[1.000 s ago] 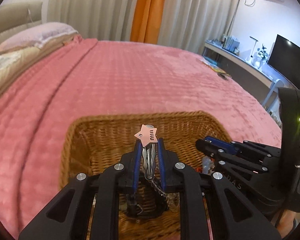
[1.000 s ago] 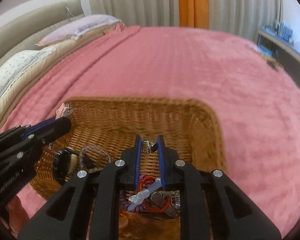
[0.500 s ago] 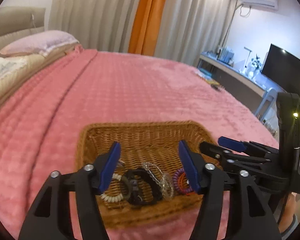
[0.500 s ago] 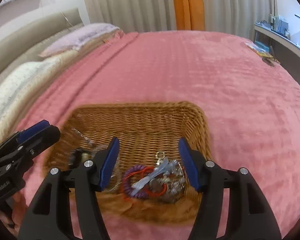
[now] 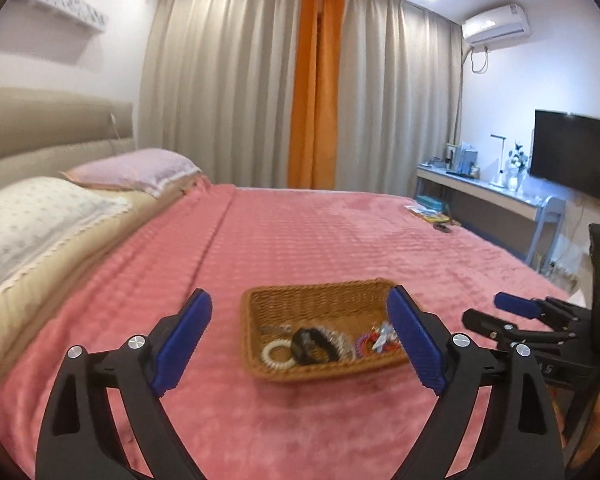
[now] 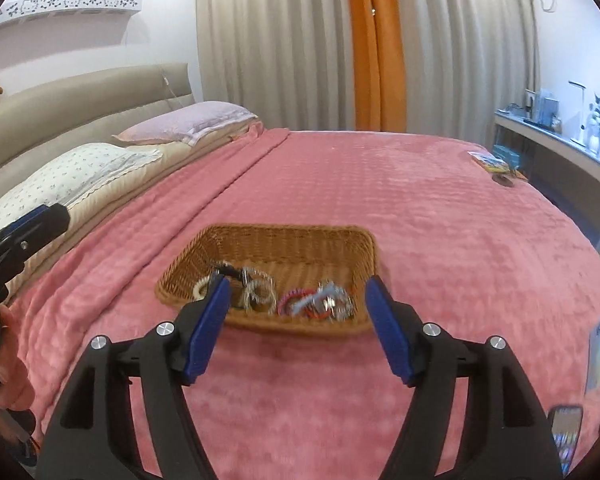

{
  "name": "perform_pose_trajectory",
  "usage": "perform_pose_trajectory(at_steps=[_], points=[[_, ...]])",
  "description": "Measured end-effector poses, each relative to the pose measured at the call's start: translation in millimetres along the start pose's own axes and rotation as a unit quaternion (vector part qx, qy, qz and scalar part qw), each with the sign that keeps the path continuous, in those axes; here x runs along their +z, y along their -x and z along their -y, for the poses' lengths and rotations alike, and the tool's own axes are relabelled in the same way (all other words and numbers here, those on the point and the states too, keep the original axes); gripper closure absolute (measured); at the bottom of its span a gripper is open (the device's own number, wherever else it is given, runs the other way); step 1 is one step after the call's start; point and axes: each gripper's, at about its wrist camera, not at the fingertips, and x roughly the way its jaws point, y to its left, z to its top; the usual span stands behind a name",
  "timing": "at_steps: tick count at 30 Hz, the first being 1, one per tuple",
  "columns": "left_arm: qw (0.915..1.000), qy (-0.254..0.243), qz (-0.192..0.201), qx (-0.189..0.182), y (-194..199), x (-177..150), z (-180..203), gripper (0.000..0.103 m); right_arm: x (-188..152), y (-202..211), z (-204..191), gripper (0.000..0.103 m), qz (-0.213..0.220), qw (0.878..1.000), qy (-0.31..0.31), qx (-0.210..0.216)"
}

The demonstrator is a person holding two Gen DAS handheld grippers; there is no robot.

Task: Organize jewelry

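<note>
A wicker basket (image 5: 260,356) (image 6: 292,236) sits on the pink bedspread. It holds several pieces of jewelry: a white coil bracelet (image 5: 274,354), a black band (image 5: 314,346), silver chains (image 6: 260,290) and red and purple coil bands (image 6: 296,300). My left gripper (image 5: 300,336) is wide open and empty, drawn back above the near side of the basket. My right gripper (image 6: 298,316) is wide open and empty, also drawn back from the basket. The right gripper shows at the right edge of the left wrist view (image 5: 516,312).
The bed has a pink blanket (image 6: 380,184), pillows (image 5: 32,216) at the left and a padded headboard. Small items (image 6: 496,168) lie at the far right of the bed. A desk (image 5: 492,196) with a TV stands at the right wall. A phone (image 6: 566,436) lies at the near right.
Both grippers opened and let their jewelry fall into the basket. Both then pulled up and back, so the basket now looks smaller and farther away.
</note>
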Motion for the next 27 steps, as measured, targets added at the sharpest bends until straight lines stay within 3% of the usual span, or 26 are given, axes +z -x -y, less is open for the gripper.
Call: perform_pose_trajectory(at_steps=[6,10,15,27], points=[[0.9987,-0.005,0.001,0.05,13.3,-57.7,2.7,0.015,-39.7,1.9,0.8,0.037,0.003,1.0,-0.004,-0.016],[0.9986,0.013,-0.012,0.05,2.1,-83.3,-0.8,0.015,-56.4,4.8,-3.7,0.037,0.025,1.0,0.001,-0.018],[0.9979,-0.014,-0.01,0.062,-8.5,-99.0,8.9,0.015,-66.1,-0.4,-13.0,0.037,0.041,0.999,0.02,-0.022],[0.9977,0.01,-0.03,0.06,-26.7,-120.6,-1.2,0.015,-91.1,-22.6,-21.7,0.037,0.032,0.998,0.024,-0.039]])
